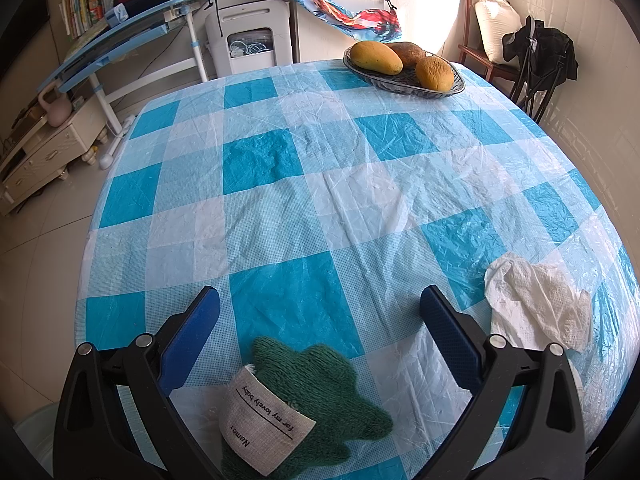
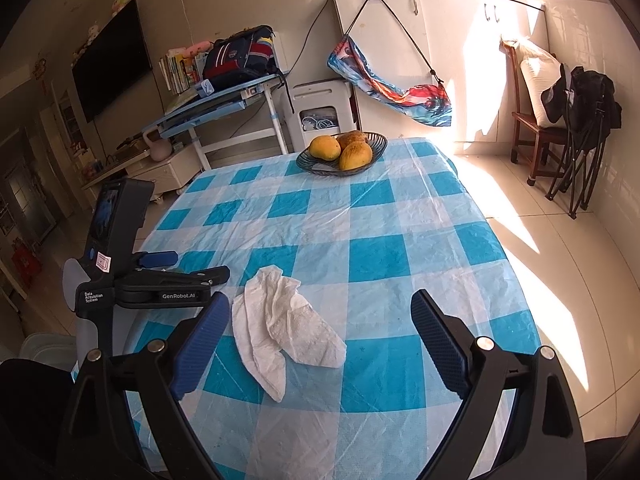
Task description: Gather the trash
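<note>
Table: checked blue-and-white plastic cloth (image 1: 320,208) is covering the whole top and lying wrinkled.
Trash: crumpled white tissue (image 2: 280,320) is lying flat on the cloth near the front edge; in the left wrist view the same tissue (image 1: 536,304) is sitting off to the right of the tongs, clear of them.
Left gripper (image 1: 320,316): tongs are standing wide open and gripping nothing; they are hovering over the cloth with a green knitted toy (image 1: 320,392) lying between and below the blue pads, not touching either one.
Toy label: cloth tag (image 1: 264,424) is lying across the toy's near end, reading "Name:" and "for my lovely baby".
Right gripper (image 2: 320,320): tongs are gaping wide and holding nothing; the tissue is lying between the fingers, close beside the left pad (image 2: 204,344) and well apart from the right one, though whether it is touching that pad cannot be told.
Other device: in the right wrist view the left gripper's black body (image 2: 132,276) is showing at the table's left edge.
Far end: dark dish (image 2: 342,156) is holding three yellow-orange mangoes (image 2: 325,147).
</note>
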### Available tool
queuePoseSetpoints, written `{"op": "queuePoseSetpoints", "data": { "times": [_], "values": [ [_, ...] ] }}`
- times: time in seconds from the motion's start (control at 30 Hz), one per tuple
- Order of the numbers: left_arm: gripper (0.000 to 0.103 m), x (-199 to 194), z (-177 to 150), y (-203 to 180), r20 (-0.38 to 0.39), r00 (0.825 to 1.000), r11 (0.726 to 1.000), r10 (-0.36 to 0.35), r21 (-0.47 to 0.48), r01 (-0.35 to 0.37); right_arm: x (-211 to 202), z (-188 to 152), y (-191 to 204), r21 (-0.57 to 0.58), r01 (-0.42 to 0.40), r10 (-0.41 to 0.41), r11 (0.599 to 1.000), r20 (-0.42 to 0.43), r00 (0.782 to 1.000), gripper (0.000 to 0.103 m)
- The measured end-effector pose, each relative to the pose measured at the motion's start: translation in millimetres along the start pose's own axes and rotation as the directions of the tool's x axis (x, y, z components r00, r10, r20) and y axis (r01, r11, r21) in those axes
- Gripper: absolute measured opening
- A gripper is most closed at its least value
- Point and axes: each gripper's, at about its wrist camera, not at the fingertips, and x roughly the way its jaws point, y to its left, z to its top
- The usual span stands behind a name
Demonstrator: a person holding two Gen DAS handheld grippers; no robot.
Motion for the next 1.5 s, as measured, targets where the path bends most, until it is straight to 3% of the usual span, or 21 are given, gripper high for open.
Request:
{"op": "queuePoseSetpoints", "data": {
  "times": [0.2, 0.47, 0.73, 0.93, 1.13, 1.3, 1.5],
  "values": [
    [0.097, 0, 0, 0, 0.0, 1.0, 1.0, 0.0, 0.0, 0.0, -13, 5, 14, -0.058, -0.033, 0.034, 0.998, 0.021, 0.999, 0.091],
    [0.097, 1, 1, 0, 0.0, 1.0, 1.0, 0.0, 0.0, 0.0, 9, 6, 26, -0.179, -0.062, 0.05, 0.982, -0.069, 0.996, 0.091],
    [0.097, 1, 1, 0, 0.0, 1.0, 1.0, 0.0, 0.0, 0.0, 31, -6, 24, -0.17, -0.127, 0.1, 0.977, -0.161, 0.982, 0.091],
    [0.097, 0, 0, 0, 0.0, 1.0, 1.0, 0.001, 0.001, -0.001, 48, -6, 21, -0.151, -0.125, 0.096, 0.981, -0.188, 0.977, 0.091],
    [0.097, -4, -3, 3, -0.018, 0.999, 0.999, -0.035, 0.036, 0.035, 65, -4, 18, -0.154, -0.128, 0.094, 0.98, -0.212, 0.973, 0.091],
    [0.096, -22, -12, 9, 0.044, 0.994, 0.995, -0.101, 0.009, 0.101, 73, -5, 16, -0.143, -0.149, 0.113, 0.978, -0.235, 0.965, 0.089],
    [0.096, -29, -18, 16, 0.058, 0.992, 0.993, -0.114, 0.007, 0.114, 74, -9, 27, -0.179, -0.172, 0.123, 0.969, -0.255, 0.959, 0.085]
  ]
}}
